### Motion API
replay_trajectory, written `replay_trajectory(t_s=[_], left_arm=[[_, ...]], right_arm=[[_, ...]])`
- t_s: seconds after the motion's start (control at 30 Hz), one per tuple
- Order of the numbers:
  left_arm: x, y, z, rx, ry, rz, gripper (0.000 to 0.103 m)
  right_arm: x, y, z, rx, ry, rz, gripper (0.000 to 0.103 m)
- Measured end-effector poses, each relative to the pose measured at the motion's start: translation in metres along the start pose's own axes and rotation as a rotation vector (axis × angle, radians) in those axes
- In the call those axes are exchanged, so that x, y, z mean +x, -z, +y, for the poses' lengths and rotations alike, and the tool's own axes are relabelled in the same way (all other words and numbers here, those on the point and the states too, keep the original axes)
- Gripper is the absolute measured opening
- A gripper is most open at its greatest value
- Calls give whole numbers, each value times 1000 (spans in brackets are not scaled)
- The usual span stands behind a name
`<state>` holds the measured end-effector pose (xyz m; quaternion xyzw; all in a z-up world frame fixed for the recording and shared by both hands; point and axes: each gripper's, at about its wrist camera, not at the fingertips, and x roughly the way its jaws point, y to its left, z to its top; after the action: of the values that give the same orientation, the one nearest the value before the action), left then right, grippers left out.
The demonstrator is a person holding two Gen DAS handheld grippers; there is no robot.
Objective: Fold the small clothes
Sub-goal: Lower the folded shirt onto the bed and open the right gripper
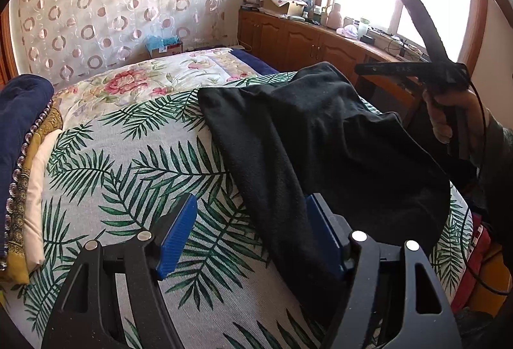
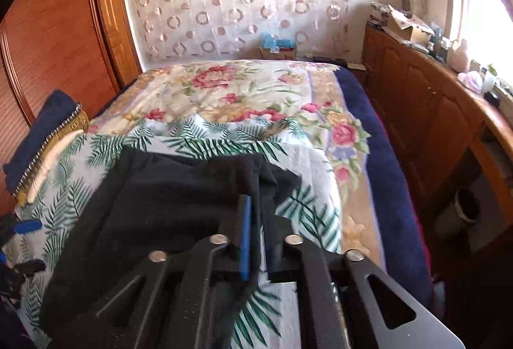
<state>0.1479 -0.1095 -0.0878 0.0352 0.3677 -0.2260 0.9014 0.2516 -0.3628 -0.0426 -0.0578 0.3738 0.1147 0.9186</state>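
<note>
A black garment [image 1: 320, 140] lies partly folded on the palm-leaf sheet [image 1: 128, 172] of a bed. My left gripper [image 1: 250, 236] stands wide open low over the sheet. The garment's left edge runs between its blue pads [image 1: 178, 236], and cloth lies on both sides of the right finger. In the right wrist view my right gripper [image 2: 258, 236] hovers over the garment [image 2: 166, 204] near its right edge. Its jaws stand a narrow gap apart with light sheet showing between them, and a dark strip of cloth reaches the tips. A hand [image 1: 449, 121] holds that gripper's handle.
Folded textiles with a navy piece [image 1: 22, 112] are stacked at the bed's left side. A floral blanket [image 1: 144, 76] covers the far half. A wooden cabinet [image 2: 416, 92] loaded with clutter runs along the right under the window. A wooden wardrobe [image 2: 48, 28] stands at the left.
</note>
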Motion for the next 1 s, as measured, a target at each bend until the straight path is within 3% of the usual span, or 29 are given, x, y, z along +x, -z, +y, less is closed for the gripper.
replay_trajectory(t_s=[0.03,0.17,0.5,0.6,1.0], left_arm=[[-3,0,-1,2,-3,-4,72],[-13,3,-5,8,-7,-19,72],[-23,16,-13,5,-4,-12,72],[-26,22,-14,-3,-3,-4,72],[-32,47,-19,15,3,47,72]], right_arm=[[-5,3,1,-1,-5,-5,26],[-25,18,14,-33,13,-10,40],[-63,67,38,-51,-15,26,41],[-74,79,44,-55,-42,47,55],[-87,123,40,-7,-62,113,56]])
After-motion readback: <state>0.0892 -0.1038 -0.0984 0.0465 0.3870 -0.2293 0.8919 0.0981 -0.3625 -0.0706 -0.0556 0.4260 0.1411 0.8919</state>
